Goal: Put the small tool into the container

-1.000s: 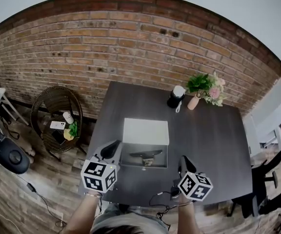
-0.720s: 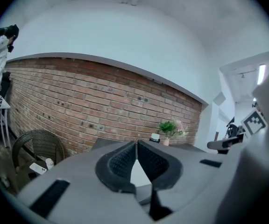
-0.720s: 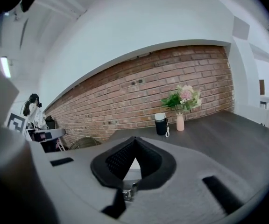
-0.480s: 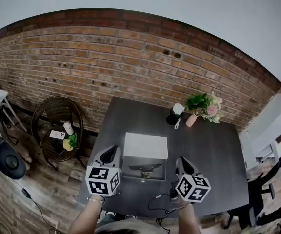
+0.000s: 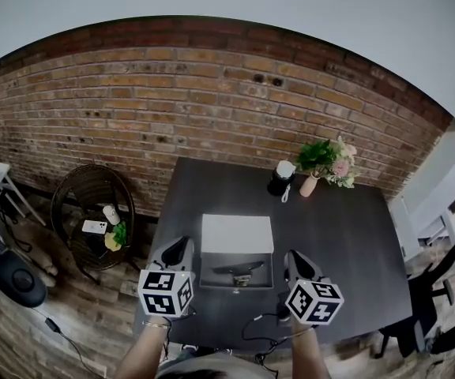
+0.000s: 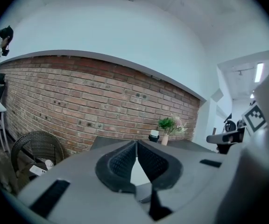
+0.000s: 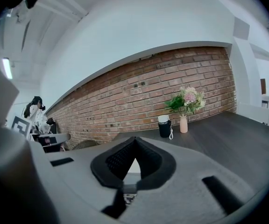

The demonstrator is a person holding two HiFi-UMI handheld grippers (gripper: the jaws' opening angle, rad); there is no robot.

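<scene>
Left gripper (image 5: pixel 182 249) and right gripper (image 5: pixel 293 260) sit 1 either side of the container (image 5: pixel 208 279), jaws pressed together on nothing, because the small tool (image 5: pixel 239 270) apparently lies inside it already.

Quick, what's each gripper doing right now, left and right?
Left gripper: tongs closed, holding nothing.
Right gripper: tongs closed, holding nothing.

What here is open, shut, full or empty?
Grey rectangular container: open, white lid folded back.
Small dark tool: lying inside the container.
Left gripper: shut, empty.
Right gripper: shut, empty.
Black cup with white cap: upright, capped.
Pink vase of flowers: upright.
</scene>
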